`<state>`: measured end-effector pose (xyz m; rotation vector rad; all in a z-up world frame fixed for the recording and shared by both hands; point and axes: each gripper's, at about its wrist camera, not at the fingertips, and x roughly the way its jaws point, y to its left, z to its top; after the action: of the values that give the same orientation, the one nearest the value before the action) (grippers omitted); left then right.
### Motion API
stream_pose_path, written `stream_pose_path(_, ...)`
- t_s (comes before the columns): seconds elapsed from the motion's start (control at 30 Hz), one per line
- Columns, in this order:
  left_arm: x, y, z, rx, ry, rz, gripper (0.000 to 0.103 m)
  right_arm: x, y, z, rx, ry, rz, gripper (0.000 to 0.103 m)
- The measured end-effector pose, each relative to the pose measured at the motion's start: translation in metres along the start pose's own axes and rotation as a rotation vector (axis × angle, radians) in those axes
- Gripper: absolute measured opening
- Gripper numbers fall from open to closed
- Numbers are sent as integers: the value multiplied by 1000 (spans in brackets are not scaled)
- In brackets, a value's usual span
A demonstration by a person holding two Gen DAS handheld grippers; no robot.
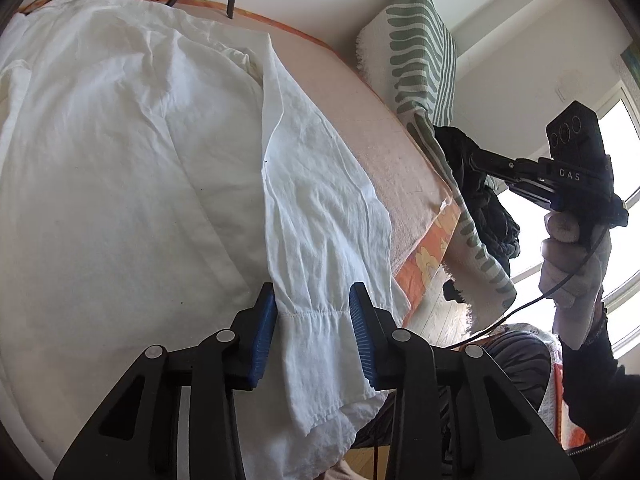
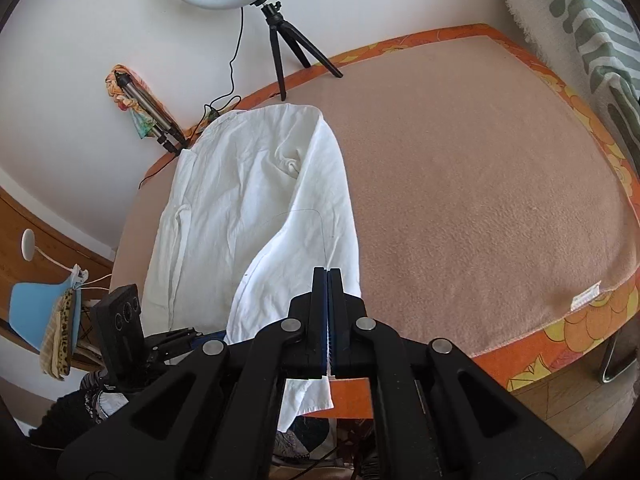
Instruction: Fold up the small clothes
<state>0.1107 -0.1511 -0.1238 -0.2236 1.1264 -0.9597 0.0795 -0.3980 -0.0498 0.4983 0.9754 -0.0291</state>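
A white shirt [image 1: 132,152] lies spread on the pink blanket-covered table [image 1: 360,120], one sleeve folded over its body. My left gripper [image 1: 314,312] is open, its blue pads on either side of the gathered sleeve cuff [image 1: 316,320] at the table's near edge. In the right wrist view the shirt [image 2: 240,200] lies left of centre on the table [image 2: 480,200]. My right gripper [image 2: 328,280] is closed, with a thin white strip showing between its pads; whether it grips the shirt I cannot tell. The right gripper also shows in the left wrist view [image 1: 476,160], held off the table's right edge.
A ring light on a tripod [image 2: 280,20] stands at the table's far edge, with a second tripod [image 2: 148,112] lying nearby. A green-striped towel [image 1: 424,60] drapes over something at the right, with dark clothing [image 1: 480,200] beside it. The left gripper [image 2: 168,340] sits at the near left.
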Motion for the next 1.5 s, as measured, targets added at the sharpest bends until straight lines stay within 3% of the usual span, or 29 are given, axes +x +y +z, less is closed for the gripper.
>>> stream_pose_path(0.03, 0, -1, 0, 3, -2, 0, 30, -4, -19, -12, 31, 13, -35, 1)
stream_pose_path(0.07, 2, -1, 0, 6, -3, -2, 20, -3, -35, -24, 43, 39, -89, 1)
stream_pose_path(0.13, 4, -3, -1, 13, 1, -2, 9, 4, -61, -48, -14, 115, -205, 1)
stream_pose_path(0.17, 6, -4, 0, 18, -2, 0, 9, 9, -72, -57, -10, 162, -224, 1)
stream_pose_path(0.2, 6, -5, -1, 22, -8, 1, 8, 12, -85, -64, 14, 196, -235, 10)
stream_pose_path(0.23, 7, -5, 0, 23, -15, 2, 5, 10, -93, -68, 39, 195, -245, 32)
stream_pose_path(0.3, 6, -6, 0, 31, -27, 6, 4, 0, -100, -65, 54, 123, -239, 51)
stream_pose_path(0.43, 2, -6, -1, 25, -45, 0, 4, -7, -80, -39, -2, 49, -196, 51)
stream_pose_path(0.57, -6, -10, -8, 30, -74, -5, 3, 12, -33, 5, -108, 40, -117, 52)
stream_pose_path(0.7, -13, -12, -18, 23, -100, -19, 3, 46, -2, 56, -134, 52, 23, 52)
stream_pose_path(0.83, -20, -9, -25, 2, -118, -20, 3, 92, 14, 99, -38, 89, 230, 52)
stream_pose_path(0.9, -21, -6, -28, -18, -121, -25, 3, 113, 18, 116, 0, 107, 293, 52)
stream_pose_path(1.07, -20, 0, -30, -51, -131, -25, 3, 162, 39, 152, -36, 121, 246, 52)
stream_pose_path(1.3, -12, 3, -32, -69, -123, -26, 3, 229, 76, 203, -126, 148, 116, 52)
stream_pose_path(1.5, -11, -1, -28, -52, -124, -24, 3, 283, 111, 224, -214, 202, -39, 38)
